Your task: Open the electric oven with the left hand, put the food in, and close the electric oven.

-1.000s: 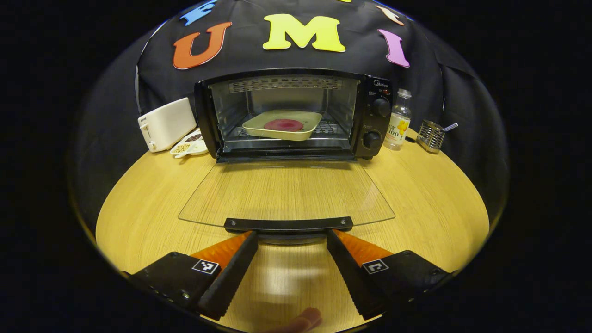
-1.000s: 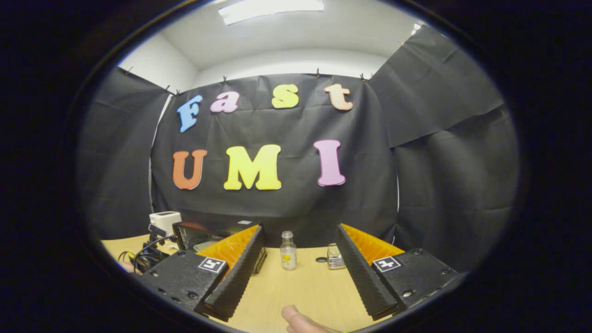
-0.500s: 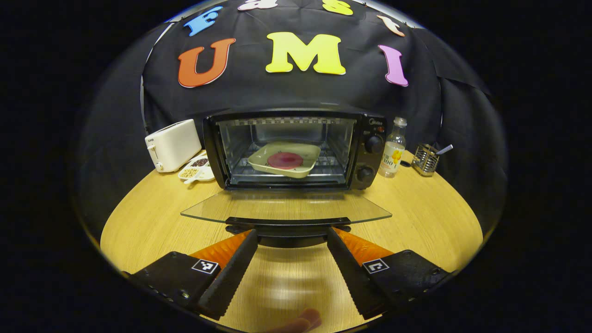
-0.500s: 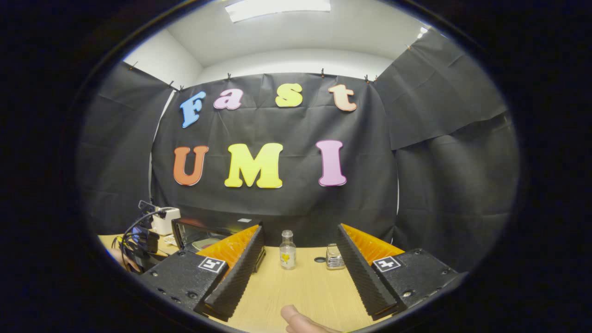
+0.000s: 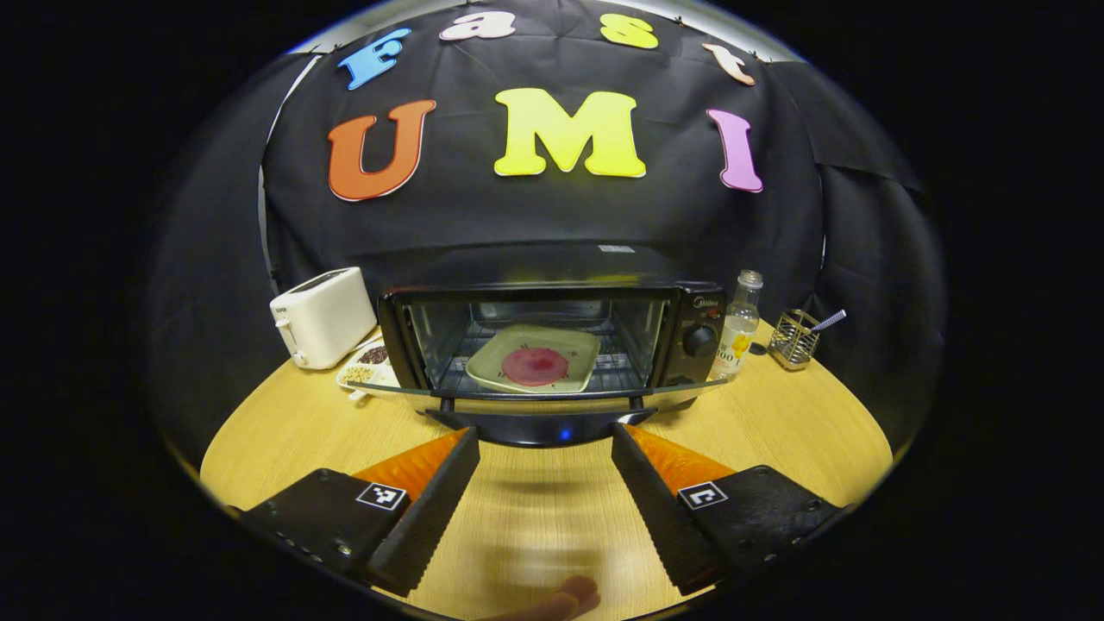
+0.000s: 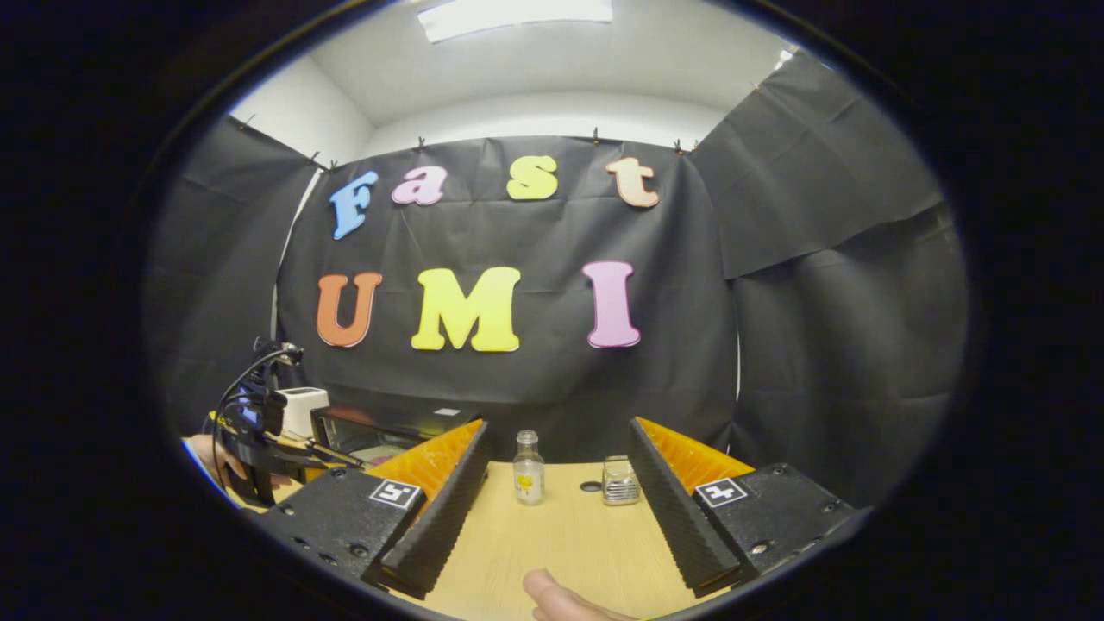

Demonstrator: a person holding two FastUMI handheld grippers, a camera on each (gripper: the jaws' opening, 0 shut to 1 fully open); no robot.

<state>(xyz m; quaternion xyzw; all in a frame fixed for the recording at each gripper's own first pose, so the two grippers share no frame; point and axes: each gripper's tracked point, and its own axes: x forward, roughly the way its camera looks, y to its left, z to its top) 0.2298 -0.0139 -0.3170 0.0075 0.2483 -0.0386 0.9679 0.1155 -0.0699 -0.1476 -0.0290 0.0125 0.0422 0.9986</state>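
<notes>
— Which step are you on?
— Closing. Food (image 5: pixel 535 366) lies inside the oven (image 5: pixel 552 345) at 12 o'clock; your left gripper (image 5: pixel 545 448), fingers spread, holds nothing under the door handle (image 5: pixel 543 427). Push the door up.

Glossy black metal electric oven (image 5: pixel 552 341) with clear glass door (image 5: pixel 539 392); matt light wood-grain table (image 5: pixel 776 431); smooth white plastic toaster (image 5: pixel 323 315); wire-metal holder (image 5: pixel 793 338).

Brand "Midea" on oven (image 5: pixel 552 345) control panel, top right corner. Bottle (image 5: pixel 740 323) label print too small to read. Square black-white marker on each tool finger (image 5: pixel 382 495).
</notes>
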